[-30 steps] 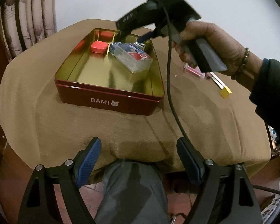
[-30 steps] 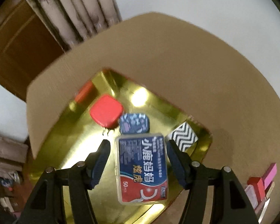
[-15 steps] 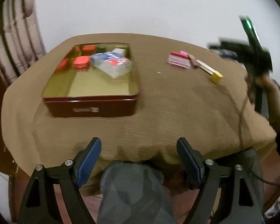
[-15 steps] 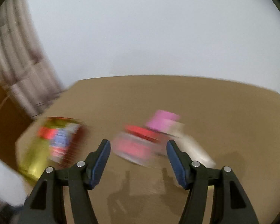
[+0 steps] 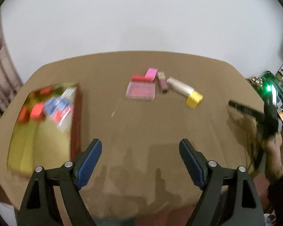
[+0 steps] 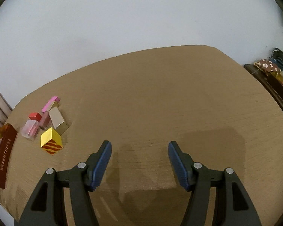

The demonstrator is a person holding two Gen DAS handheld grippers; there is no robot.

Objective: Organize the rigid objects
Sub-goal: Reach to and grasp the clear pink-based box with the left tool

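Left wrist view: the left claw [image 5: 140, 161] is wide open with nothing in it, hanging over the near part of the brown worktop [image 5: 134, 124]. The leftover pile sits ahead, a touch right of centre: a clear pink case [image 5: 141, 92], a pink block [image 5: 151, 73] and a silver box [image 5: 180, 86] with its yellow cube [image 5: 194, 99], long axis slanting away to the left. The tin [image 5: 45, 124] is off to the left, blurry, so I'd only guess at what's inside. The right claw [image 5: 243, 109] shows at the far right edge.

Right wrist view: the right claw [image 6: 139, 160] is open and empty too, pointed at bare worktop. The pile, yellow cube [image 6: 51, 140] nearest, lies well off to its left, so I'd say the left claw lines up better.
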